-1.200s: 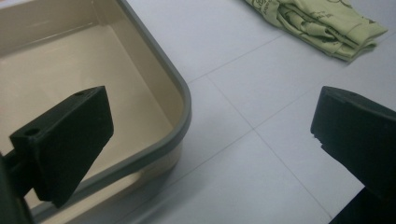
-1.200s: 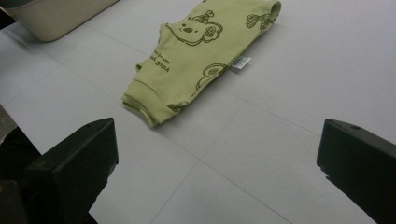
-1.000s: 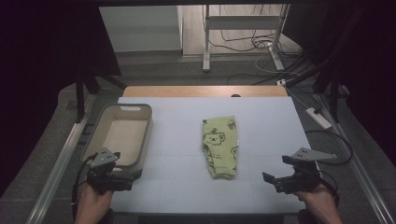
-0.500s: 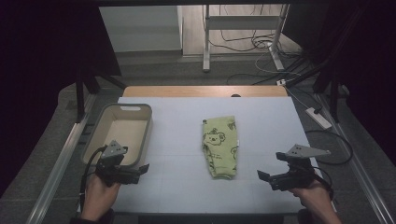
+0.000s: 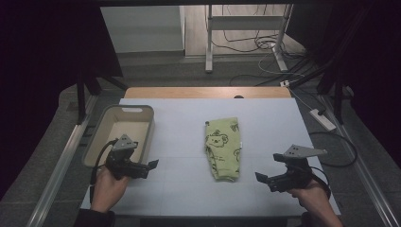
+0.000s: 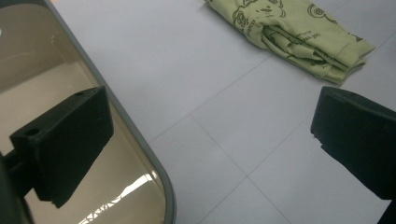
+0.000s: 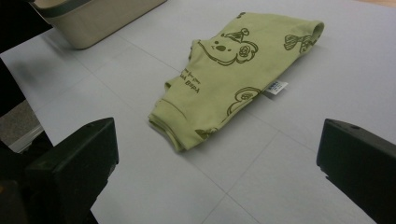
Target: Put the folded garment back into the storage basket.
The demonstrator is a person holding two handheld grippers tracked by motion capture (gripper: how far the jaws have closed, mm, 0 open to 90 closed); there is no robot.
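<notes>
A folded light-green garment (image 5: 222, 148) with koala prints lies flat at the middle of the white table (image 5: 189, 123); I also see the garment (image 6: 299, 32) from the left and the garment (image 7: 233, 70) from the right. My left gripper (image 5: 152, 164) hovers over the near corner of a beige bin (image 5: 123, 127), jaws open and holding nothing. My right gripper (image 5: 261, 178) is at the front right, pointing at the garment from a short distance, jaws wide open and holding nothing.
The beige bin (image 6: 70, 116) stands at the table's left, with nothing visible inside; the bin (image 7: 93, 18) sits far off in the right gripper view. Cables, a power strip (image 5: 323, 119) and a stand (image 5: 208, 42) are on the floor beyond the table.
Both hands have moved inward and forward: the left gripper swung right along the bin's near corner, and the right gripper shifted left toward the garment. The garment has not moved.
</notes>
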